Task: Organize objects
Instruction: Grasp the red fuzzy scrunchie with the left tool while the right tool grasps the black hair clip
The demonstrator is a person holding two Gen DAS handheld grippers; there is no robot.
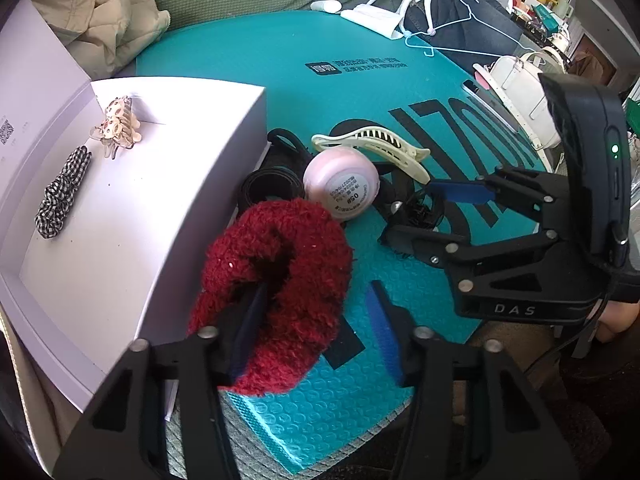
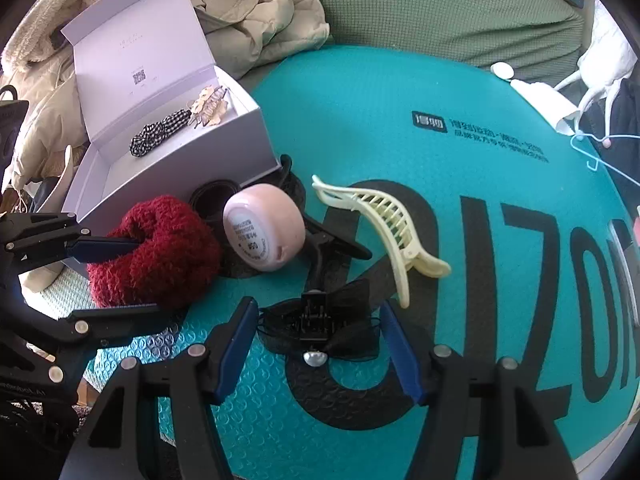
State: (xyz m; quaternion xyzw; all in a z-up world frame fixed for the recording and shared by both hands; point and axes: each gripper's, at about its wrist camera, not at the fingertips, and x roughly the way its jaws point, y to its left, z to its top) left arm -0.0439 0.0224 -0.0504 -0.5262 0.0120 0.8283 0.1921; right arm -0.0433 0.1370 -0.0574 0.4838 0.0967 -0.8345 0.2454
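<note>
A fuzzy red scrunchie (image 1: pixel 276 292) lies on the teal mat beside the open white box (image 1: pixel 168 216). My left gripper (image 1: pixel 316 320) is open; its left finger pokes into the scrunchie's hole, also seen in the right wrist view (image 2: pixel 156 252). My right gripper (image 2: pixel 320 344) is open around a black bow hair clip (image 2: pixel 320 324), one finger on each side. A pink round case (image 2: pixel 264 232), a cream claw clip (image 2: pixel 380 220) and black hair bands (image 1: pixel 272 188) lie nearby. The box holds a checked scrunchie (image 1: pixel 60 192) and a beige claw clip (image 1: pixel 116 124).
The box's raised lid (image 2: pixel 136 52) stands at the left. A beige jacket (image 2: pixel 256 12) and green sofa cushion (image 2: pixel 440 12) lie behind the mat. A blue hanger (image 1: pixel 460 28), white bag (image 1: pixel 520 88) and phone (image 1: pixel 488 104) sit at the far right.
</note>
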